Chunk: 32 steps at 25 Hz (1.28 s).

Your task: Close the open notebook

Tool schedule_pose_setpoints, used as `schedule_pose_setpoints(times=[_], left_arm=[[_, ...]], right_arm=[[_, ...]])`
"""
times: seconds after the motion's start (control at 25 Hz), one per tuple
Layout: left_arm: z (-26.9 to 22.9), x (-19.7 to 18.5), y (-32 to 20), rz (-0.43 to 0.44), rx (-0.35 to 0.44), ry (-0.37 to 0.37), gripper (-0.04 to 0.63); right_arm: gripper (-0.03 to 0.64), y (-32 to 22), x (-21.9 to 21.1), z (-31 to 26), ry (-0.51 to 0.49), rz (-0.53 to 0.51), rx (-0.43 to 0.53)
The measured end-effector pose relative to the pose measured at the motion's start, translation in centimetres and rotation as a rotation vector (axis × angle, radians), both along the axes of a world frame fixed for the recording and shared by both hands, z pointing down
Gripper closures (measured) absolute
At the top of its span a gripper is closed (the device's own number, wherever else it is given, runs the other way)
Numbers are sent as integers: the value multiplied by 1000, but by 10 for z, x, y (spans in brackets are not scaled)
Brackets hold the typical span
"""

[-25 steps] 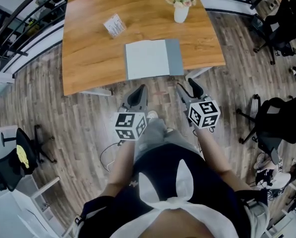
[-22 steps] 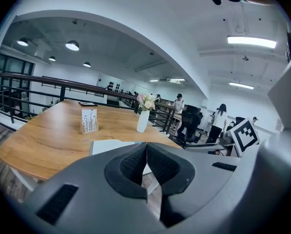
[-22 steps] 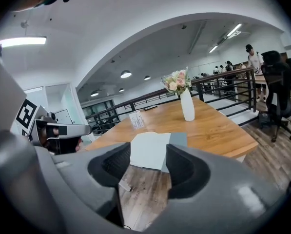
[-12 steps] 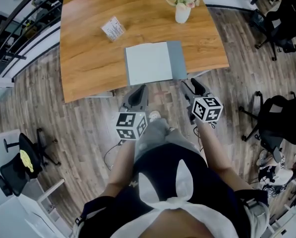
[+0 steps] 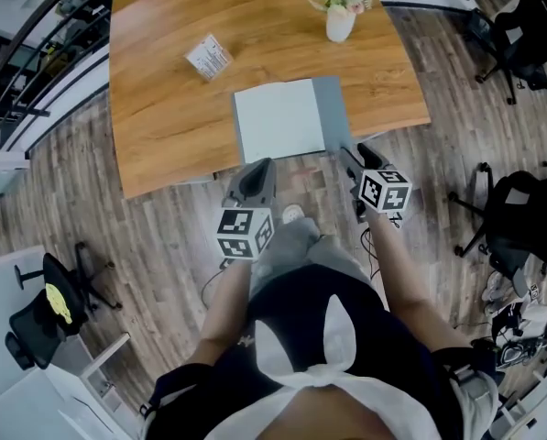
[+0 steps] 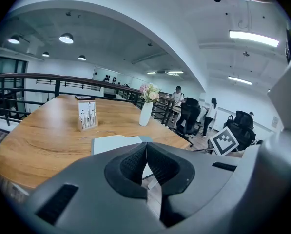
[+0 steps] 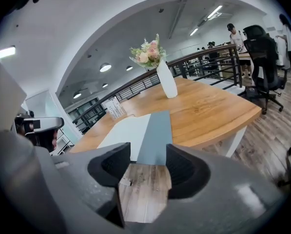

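The open notebook (image 5: 287, 119) lies flat near the wooden table's (image 5: 163, 126) front edge, a white page up and a grey cover strip along its right side. My left gripper (image 5: 255, 176) hangs over the floor just short of the table edge, below the notebook's left part, its jaws pressed together and empty. My right gripper (image 5: 357, 159) is at the table edge by the notebook's near right corner, jaws apart. In the right gripper view, the notebook (image 7: 130, 130) lies just beyond that gripper (image 7: 147, 167). In the left gripper view, the notebook (image 6: 116, 143) shows behind the left gripper (image 6: 146, 152).
A white vase of flowers (image 5: 339, 21) stands at the table's far right. A small card holder (image 5: 207, 56) stands left of the notebook, farther back. Black office chairs (image 5: 520, 218) stand on the floor at the right, another chair (image 5: 44, 310) at the left. People stand far off.
Both grippers have come closer to the table. The right gripper has advanced farther, up to the edge by the notebook's near right corner. The notebook has not moved.
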<state>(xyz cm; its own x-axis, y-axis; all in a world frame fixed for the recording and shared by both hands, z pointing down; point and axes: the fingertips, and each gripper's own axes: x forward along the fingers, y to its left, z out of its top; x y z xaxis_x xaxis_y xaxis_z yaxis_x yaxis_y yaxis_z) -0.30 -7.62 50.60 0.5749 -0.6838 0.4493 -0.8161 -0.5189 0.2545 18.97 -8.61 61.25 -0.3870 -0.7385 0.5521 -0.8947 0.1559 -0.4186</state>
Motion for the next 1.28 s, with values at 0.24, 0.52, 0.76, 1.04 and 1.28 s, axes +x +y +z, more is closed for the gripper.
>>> schedule_pose_setpoints(times=[0.24, 0.52, 0.76, 1.04, 1.28], left_arm=[[10, 3, -6, 33, -13, -26, 577], [18, 3, -12, 53, -27, -35, 577], [23, 1, -14, 59, -32, -40, 577], [26, -3, -14, 57, -34, -45, 577], [27, -5, -15, 53, -40, -48, 577]], right_arm=[[391, -5, 9, 27, -48, 50, -62], [391, -13, 18, 52, -129, 117, -110], [391, -14, 17, 66, -240, 166, -150], [440, -16, 15, 73, -305, 175, -155], [508, -18, 14, 70, -331, 170, -151]])
